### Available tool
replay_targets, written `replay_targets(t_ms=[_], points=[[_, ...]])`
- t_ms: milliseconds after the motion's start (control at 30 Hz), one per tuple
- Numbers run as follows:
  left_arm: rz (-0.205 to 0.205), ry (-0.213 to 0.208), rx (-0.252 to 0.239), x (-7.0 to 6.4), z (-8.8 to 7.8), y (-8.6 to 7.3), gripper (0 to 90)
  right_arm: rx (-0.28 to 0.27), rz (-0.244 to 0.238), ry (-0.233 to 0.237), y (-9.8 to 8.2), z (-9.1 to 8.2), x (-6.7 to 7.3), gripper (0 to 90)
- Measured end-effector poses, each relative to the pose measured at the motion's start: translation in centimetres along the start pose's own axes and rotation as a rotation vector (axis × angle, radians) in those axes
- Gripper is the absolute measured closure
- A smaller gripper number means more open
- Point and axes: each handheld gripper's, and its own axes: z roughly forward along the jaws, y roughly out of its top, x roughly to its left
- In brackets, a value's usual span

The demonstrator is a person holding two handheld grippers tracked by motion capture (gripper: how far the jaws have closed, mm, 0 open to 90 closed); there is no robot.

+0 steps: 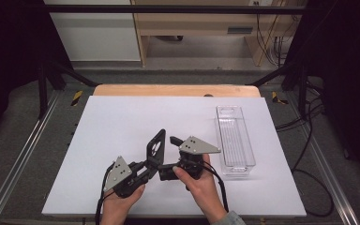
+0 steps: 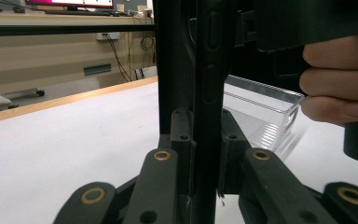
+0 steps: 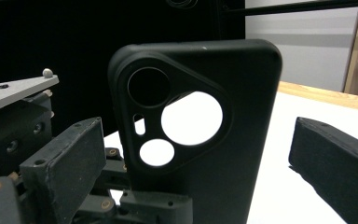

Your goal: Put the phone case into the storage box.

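One black phone case point(image 1: 156, 144), one clear plastic tray point(image 1: 235, 140) and two hand-held grippers are on or over the white table point(image 1: 112, 122). The left gripper point(image 1: 151, 161) is clamped shut on the phone case: in the left gripper view its two black jaws press against the case's thin edge point(image 2: 208, 93) from both sides, holding it upright above the table's near edge, a little left of the middle. The right gripper point(image 1: 172, 139) stands open, its jaws spread wide; in the right gripper view the case point(image 3: 205, 126) rises between its two pads point(image 3: 60, 163) without either one touching it. The case is matte and rubbery-looking, a flat rectangle with rounded corners, and near its top a raised, rounded-triangular camera frame is pierced by three round holes, one large, one medium and one small, plus a small slot. The tray is transparent, long and narrow, with a ribbed floor and straight walls; it lies along the table's right edge, running from near to far, just beside the right hand point(image 1: 201, 185). Each gripper carries a grey three-cornered plate point(image 1: 117, 171) on top, and black cables trail towards the near edge.
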Motion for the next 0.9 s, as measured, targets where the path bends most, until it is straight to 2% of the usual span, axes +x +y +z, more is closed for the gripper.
replay_targets(t_ms=[500, 900], points=[[-0.005, -0.043, 0.000, -1.1, 0.3, 0.1, 80.4, -0.007, -0.003, -0.007, -0.3, 0.2, 0.2, 4.1], [-0.006, -0.053, 0.000, -1.4, 0.4, 0.0, 80.4, -0.024, 0.006, -0.016, -0.4, 0.2, 0.1, 4.2]])
